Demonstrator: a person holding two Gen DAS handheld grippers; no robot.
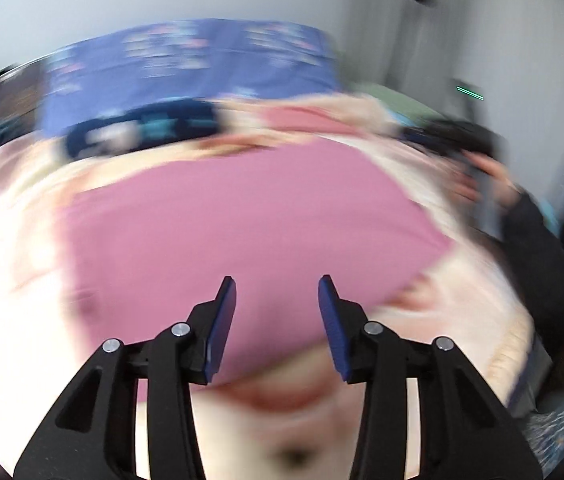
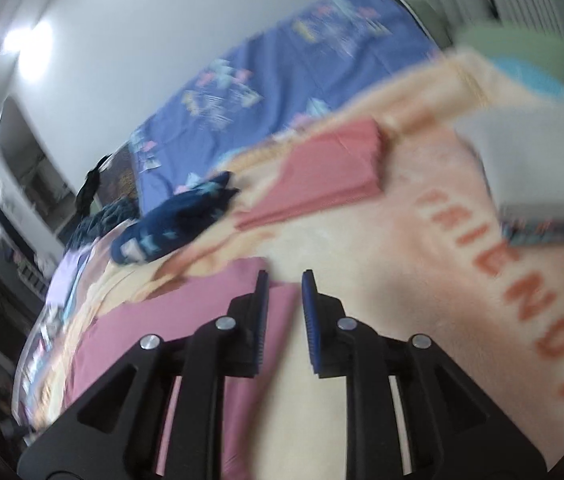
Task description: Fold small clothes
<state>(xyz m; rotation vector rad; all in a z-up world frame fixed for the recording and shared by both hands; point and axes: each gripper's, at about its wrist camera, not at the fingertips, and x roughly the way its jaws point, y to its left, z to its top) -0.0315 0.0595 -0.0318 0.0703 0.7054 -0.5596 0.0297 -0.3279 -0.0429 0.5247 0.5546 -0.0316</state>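
The soft pink cloth garment (image 1: 242, 216), light and floppy by the look of it, lies flat on the cream printed blanket (image 1: 462, 312) under the empty, part-open left gripper (image 1: 278, 280) and narrowly parted right gripper (image 2: 285, 276); best pinched at a corner.

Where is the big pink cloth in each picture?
Left wrist view: the pink cloth fills the middle, spread flat just beyond the open left claw.
Right wrist view: the pink cloth lies lower left, its edge under the right claw.
Shared landmark: the dark blue garment lies past the pink cloth in both views, in front of the blue patterned sheet.
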